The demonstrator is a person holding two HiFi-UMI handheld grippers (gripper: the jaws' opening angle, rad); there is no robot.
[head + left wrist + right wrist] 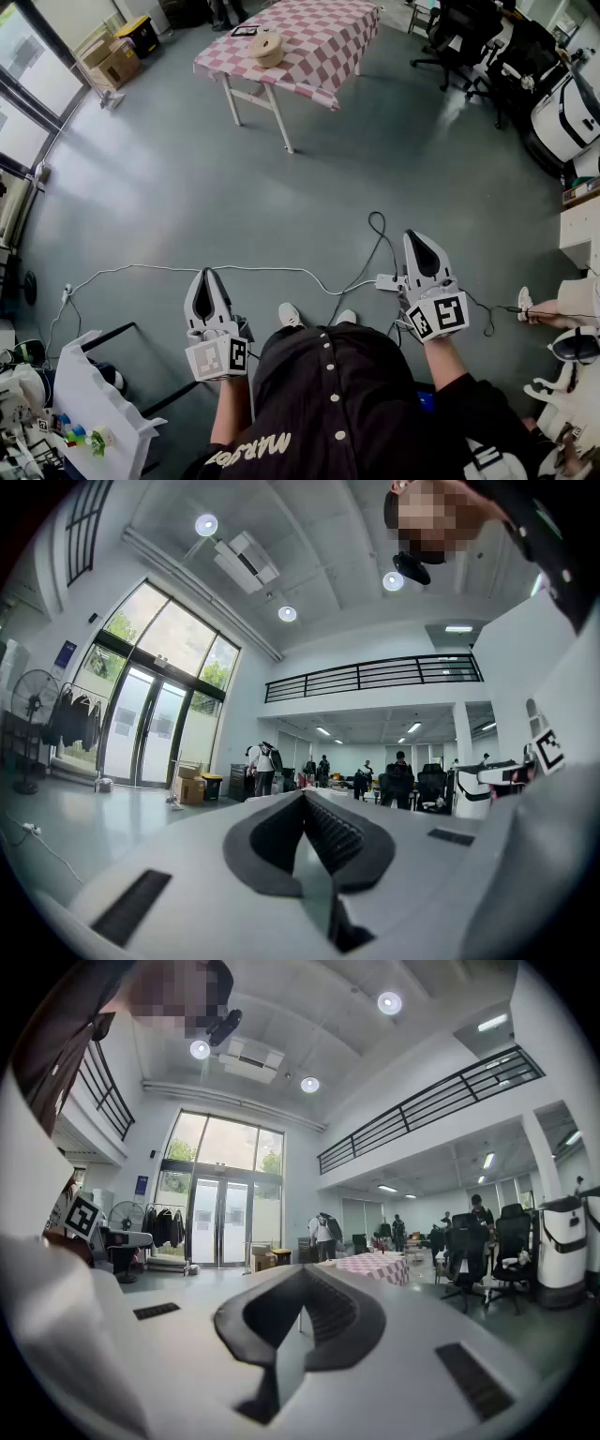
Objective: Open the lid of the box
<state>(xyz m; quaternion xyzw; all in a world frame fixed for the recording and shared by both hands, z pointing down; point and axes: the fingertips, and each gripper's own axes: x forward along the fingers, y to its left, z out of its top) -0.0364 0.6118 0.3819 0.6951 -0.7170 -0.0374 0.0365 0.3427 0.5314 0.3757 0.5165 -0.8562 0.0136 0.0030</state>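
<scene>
The task is at its very start, in the approach and before any contact. The box [267, 47], a round pale one with its lid on, sits on the checked table [328, 56] near that table's left end, beside a small dark item that is too small to identify. The person stands well apart from the table, with open grey floor and a white cable [187, 269] lying between. The left gripper [207, 281] and the right gripper [422, 246] are held out level at waist height, pointing towards the table and nowhere near it. Both tongs are closed, with the tips meeting and nothing between them, as each gripper view shows. The right gripper view catches the table far off across the room. The next move probably calls for walking up to the table's near side until the box is within reach. One pair of jaws would then have to part enough to take the lid's rim. The other gripper may be needed to steady the body of the box so it does not slide on the cloth as the lid comes up.
</scene>
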